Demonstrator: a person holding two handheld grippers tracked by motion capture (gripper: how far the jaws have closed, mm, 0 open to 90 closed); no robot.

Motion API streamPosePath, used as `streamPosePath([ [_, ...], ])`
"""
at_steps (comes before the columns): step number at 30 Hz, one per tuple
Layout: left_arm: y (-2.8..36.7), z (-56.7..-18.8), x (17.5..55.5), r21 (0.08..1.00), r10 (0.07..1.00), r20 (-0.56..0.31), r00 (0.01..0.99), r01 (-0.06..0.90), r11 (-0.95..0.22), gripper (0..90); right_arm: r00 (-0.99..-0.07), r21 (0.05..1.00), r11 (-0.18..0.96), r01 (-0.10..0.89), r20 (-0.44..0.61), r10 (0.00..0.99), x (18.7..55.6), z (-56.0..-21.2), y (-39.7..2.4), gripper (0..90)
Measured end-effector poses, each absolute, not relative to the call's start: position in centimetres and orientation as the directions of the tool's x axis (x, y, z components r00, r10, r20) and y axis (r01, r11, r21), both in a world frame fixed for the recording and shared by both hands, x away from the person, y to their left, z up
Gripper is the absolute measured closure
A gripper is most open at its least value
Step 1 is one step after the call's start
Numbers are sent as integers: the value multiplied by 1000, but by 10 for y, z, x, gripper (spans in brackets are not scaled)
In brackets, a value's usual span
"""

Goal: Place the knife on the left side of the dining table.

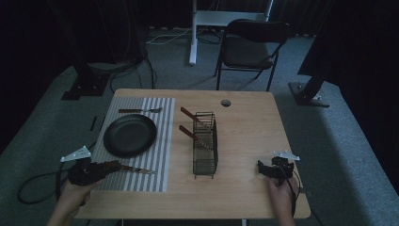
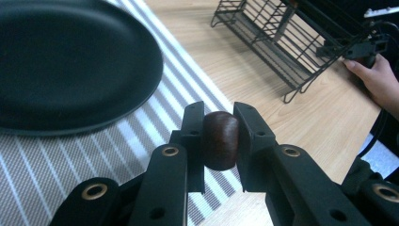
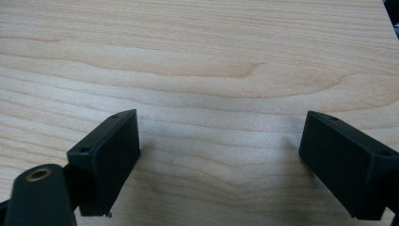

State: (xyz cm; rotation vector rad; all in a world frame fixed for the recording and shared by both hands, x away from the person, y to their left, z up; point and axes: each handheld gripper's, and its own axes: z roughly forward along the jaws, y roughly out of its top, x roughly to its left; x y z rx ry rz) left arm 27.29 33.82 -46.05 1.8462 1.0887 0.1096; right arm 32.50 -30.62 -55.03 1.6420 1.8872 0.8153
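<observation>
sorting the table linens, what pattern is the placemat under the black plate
Grey and white stripes on the placemat; the left gripper view shows it best.

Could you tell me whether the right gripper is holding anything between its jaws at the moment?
No, the right gripper has its jaws spread wide apart with nothing but the bare wooden table visible between them.

The person's left hand (image 1: 70,195) comes in at about seven o'clock and holds the left gripper (image 1: 101,169) low, pointing toward three o'clock; its jaws are clamped on a brown knife handle (image 2: 220,140), one pad on each side. The right hand (image 1: 281,195) enters at about five o'clock and holds the right gripper (image 1: 263,168) pointing toward nine o'clock, its jaws spread wide apart with nothing between them, just above the table (image 3: 197,61).
</observation>
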Motion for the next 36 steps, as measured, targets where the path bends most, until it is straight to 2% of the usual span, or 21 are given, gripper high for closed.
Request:
streamPosePath([
  [5, 356, -484, 279, 722, 735, -421, 531, 687, -83, 702, -143, 720, 91, 687, 11, 990, 325, -550, -306, 119],
  [13, 366, -507, 284, 694, 755, -481, 445, 720, 17, 608, -143, 720, 92, 688, 11, 990, 325, -550, -306, 119],
  [31, 356, -531, 292, 679, 842, -446, 302, 727, 99, 370, -143, 720, 92, 688, 11, 990, 325, -550, -306, 119],
  [36, 348, -534, 294, 679, 884, -373, 282, 732, 54, 287, -144, 720, 92, 688, 11, 990, 325, -550, -306, 119],
])
